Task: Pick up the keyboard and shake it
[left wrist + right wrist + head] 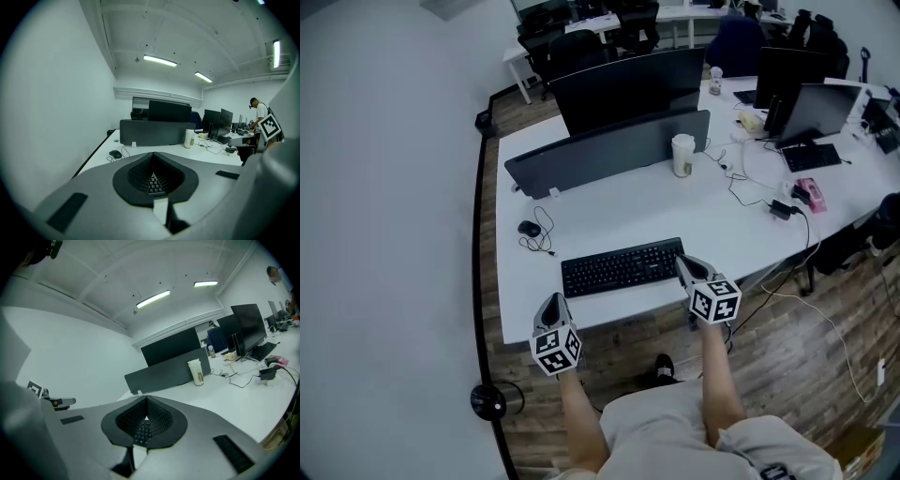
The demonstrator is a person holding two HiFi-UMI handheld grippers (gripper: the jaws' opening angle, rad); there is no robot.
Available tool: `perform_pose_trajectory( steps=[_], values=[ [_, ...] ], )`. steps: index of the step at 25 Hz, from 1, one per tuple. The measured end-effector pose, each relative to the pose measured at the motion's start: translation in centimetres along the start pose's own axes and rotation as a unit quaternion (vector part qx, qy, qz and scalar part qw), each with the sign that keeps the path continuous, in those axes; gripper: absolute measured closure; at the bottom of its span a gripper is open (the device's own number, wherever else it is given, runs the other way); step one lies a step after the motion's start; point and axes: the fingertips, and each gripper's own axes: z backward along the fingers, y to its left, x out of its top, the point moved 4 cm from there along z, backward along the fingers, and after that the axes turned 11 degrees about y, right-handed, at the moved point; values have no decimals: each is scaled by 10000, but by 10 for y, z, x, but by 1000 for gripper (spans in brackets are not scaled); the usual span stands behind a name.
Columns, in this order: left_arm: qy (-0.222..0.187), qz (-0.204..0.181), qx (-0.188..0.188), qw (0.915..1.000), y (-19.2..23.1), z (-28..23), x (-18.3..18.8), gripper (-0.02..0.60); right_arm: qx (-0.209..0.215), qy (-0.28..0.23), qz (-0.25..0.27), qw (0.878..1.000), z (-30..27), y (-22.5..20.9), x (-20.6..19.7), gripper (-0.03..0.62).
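Judging from the closed jaws, a failed pickup is the risk: the tips would only shove the keyboard (pixel 622 266) across the desk (pixel 609 202) unless spread first. The left gripper (pixel 553 302) is noted clenched and empty, near-left of the keyboard. The right gripper (pixel 683 264) is likewise clenched on nothing at the keyboard's right end; contact cannot be confirmed. Beyond the keyboard, a mouse (pixel 529 228) and a cup (pixel 682 156) are recorded.

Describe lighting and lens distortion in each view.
Head view: even, soft light; the fisheye bends the white desk edges, and the keyboard is sharp. Left gripper view: black round vignette, and the ceiling strip light glares mildly. Right gripper view: same vignette, tilted horizon, bright strip light.
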Motion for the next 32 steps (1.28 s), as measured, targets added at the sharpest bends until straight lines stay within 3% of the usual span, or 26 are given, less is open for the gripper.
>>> perform_pose_trajectory(
  steps=[10, 18, 25, 32],
  values=[
    [212, 163, 54, 9996, -1, -45, -7, 566, -72, 138, -227, 9996, -22, -46, 5, 554],
    [325, 431, 5, 9985, 43, -102, 11, 566, -290, 460, -17, 9985, -65, -73, 28, 556],
    [622, 81, -517, 9967, 59, -152, 22, 566, -405, 815, 79, 9958, -110, -90, 48, 554],
    [1196, 332, -798, 9891, 98, -198, -11, 566, -565, 1012, -437, 9923, -147, -123, 21, 554]
  ],
)
